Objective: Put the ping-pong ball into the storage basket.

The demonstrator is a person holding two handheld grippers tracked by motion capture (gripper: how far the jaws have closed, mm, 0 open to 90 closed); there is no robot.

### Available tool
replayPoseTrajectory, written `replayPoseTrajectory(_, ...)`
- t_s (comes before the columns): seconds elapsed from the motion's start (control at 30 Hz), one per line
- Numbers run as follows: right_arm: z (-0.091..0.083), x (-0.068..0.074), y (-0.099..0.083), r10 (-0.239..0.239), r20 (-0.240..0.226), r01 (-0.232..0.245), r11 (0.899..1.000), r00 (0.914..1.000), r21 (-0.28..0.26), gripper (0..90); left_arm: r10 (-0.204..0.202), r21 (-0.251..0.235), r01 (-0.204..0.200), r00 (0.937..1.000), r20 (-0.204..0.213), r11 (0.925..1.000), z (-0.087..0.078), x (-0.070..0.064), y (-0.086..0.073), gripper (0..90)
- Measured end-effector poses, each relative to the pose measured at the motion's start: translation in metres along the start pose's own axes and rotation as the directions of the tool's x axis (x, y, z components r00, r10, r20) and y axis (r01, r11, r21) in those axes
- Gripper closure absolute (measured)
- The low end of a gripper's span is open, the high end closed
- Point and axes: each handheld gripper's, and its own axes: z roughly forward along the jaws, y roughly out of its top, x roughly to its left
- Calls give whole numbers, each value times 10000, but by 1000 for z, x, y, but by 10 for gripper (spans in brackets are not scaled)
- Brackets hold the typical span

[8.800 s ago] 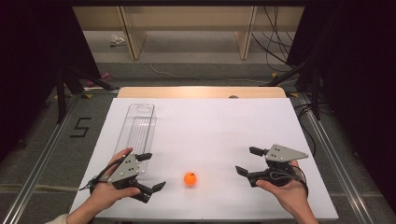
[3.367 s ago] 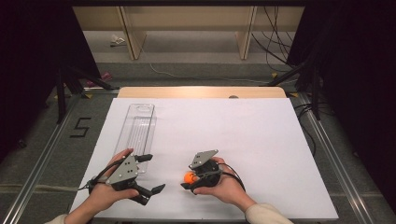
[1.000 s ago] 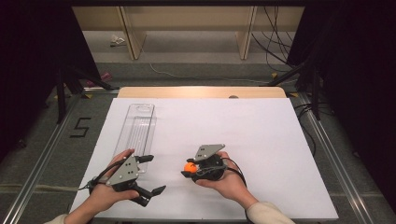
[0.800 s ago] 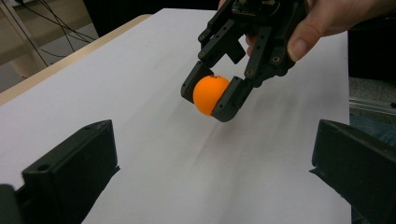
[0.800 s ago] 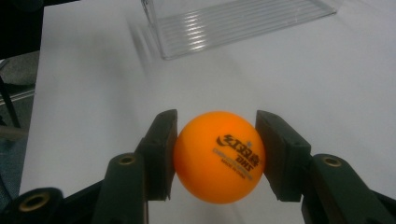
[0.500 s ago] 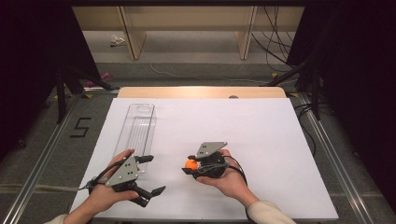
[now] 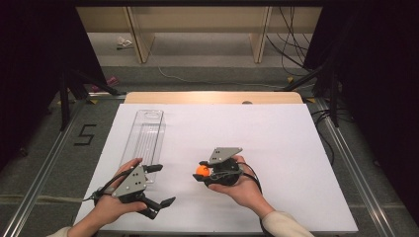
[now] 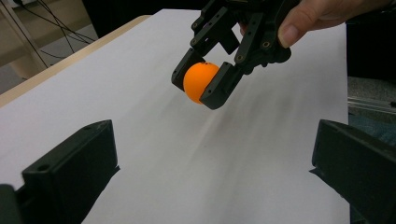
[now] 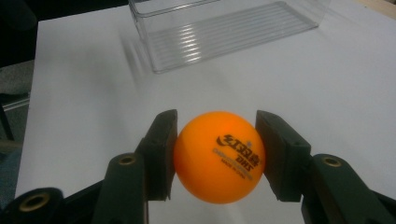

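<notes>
Between the two black jaws of the right gripper, a small orange table-tennis ball with black print is pinched on both sides and held clear above the white table surface, near the table's front middle. Left of it, the left gripper rests low at the front edge with jaws spread wide and nothing between them. Beyond the left gripper, a long clear ribbed plastic tray lies lengthwise on the surface, well apart from the ball.
</notes>
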Motion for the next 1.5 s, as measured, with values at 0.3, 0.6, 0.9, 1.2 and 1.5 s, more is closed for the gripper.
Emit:
replayPoseTrajectory(0.3, -2, -3, 3, 90, 60, -89, 9999, 9999, -91, 514, -3, 2, 3, 10000, 6, 10000, 0, 0, 0, 0)
replayPoseTrajectory(0.6, -2, -5, 4, 132, 103, -130, 9998, 9999, -171, 515, -7, -22, 7, 10000, 12, 10000, 0, 0, 0, 0)
replayPoseTrajectory(0.9, 1, -8, 7, 121, 109, -119, 9997, 9999, -199, 515, -8, -42, 8, 10000, 13, 10000, 0, 0, 0, 0)
replayPoseTrajectory(1.2, 3, -11, 9, 114, 159, -110, 9996, 9998, -247, 515, -2, -42, 2, 10000, 19, 10000, 0, 0, 0, 0)
replayPoseTrajectory(1.5, 3, -14, 12, 211, 209, -206, 9995, 9996, -230, 514, 4, -50, -4, 10000, 27, 10000, 0, 0, 0, 0)
